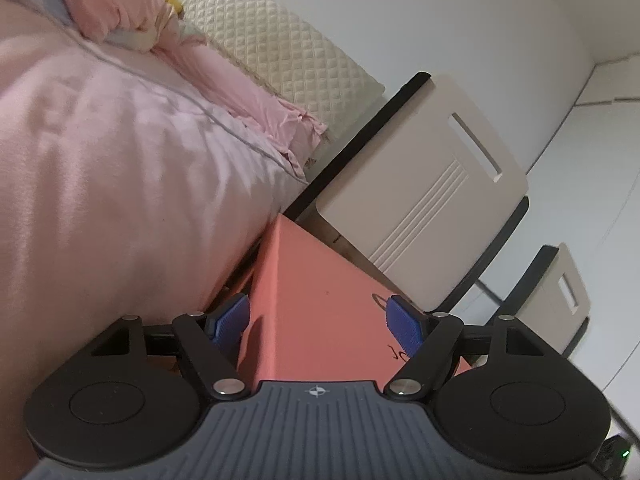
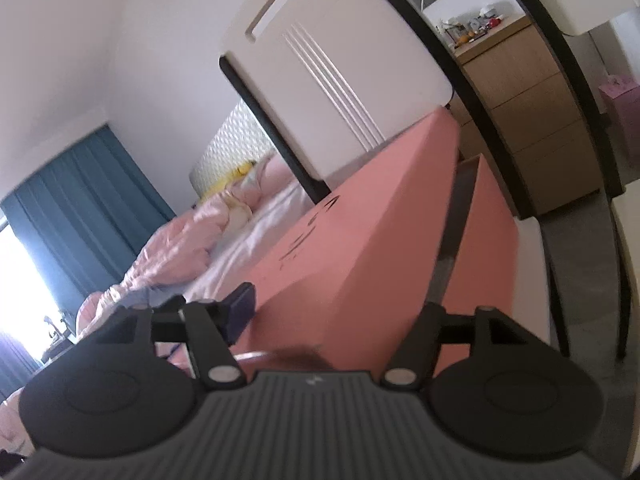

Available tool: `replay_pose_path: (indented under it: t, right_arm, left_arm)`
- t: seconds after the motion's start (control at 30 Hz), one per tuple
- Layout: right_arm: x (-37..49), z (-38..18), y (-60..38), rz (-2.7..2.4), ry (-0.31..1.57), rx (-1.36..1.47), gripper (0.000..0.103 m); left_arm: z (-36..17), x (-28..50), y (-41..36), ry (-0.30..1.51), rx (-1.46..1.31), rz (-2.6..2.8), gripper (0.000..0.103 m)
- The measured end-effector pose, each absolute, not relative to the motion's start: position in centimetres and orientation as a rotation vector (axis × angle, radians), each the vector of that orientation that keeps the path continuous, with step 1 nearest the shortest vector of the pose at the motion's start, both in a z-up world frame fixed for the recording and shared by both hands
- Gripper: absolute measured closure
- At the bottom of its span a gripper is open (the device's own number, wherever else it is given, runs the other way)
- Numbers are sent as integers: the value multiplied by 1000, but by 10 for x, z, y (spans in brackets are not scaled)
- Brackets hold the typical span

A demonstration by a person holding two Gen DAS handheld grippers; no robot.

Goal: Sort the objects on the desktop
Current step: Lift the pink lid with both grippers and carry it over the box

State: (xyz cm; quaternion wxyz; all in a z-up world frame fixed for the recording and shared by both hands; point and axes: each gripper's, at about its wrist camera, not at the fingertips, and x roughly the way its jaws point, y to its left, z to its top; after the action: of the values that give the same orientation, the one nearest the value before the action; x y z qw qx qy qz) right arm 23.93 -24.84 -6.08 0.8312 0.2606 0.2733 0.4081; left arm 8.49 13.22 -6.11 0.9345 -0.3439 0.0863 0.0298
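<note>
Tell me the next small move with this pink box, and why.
Probably close the left gripper on the pink box: the box sits between its blue pads, which show no clear pressing contact. The right gripper straddles the box too, one pad hidden.

A bedroom in a home: a bed (image 1: pixel 100 160) with pink bedding and a quilted cream headboard (image 1: pixel 280 40), blue curtains (image 2: pixel 80 200) at a bright window, a wooden chest of drawers (image 2: pixel 532 120), white chairs (image 1: pixel 420 200).

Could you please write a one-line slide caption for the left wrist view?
Left tool straddling a salmon-pink box, with a pink-quilted bed and white chair behind.
</note>
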Motion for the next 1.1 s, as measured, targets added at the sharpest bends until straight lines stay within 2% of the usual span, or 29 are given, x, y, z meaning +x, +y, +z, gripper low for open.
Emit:
replay_pose_path:
  t: [0.03,0.07,0.2,0.3,0.5,0.83,1.1]
  right_arm:
    - [238,-61,-247,858,587,537,27]
    - [236,-61,-246,850,594,520,20]
    - [230,-59,-247,824,643,491,15]
    - [224,-52,-243,772,662,408,0]
    - [227,-21,-233,773,688,305,0]
    - [288,7,-219,854,1109,182,0]
    - [307,5,-223,882,1275,103,0]
  left_arm:
    - [-61,85,130,177,-687,70,24]
    - [-61,85,127,177,-672,80,24]
    - [-61,82,124,170,-667,98,24]
    - [-61,79,124,158,-681,107,24]
    - [-61,77,119,156,-654,115,23]
    - [-63,74,117,167,-639,92,22]
    - [-64,72,116,173,-648,61,20]
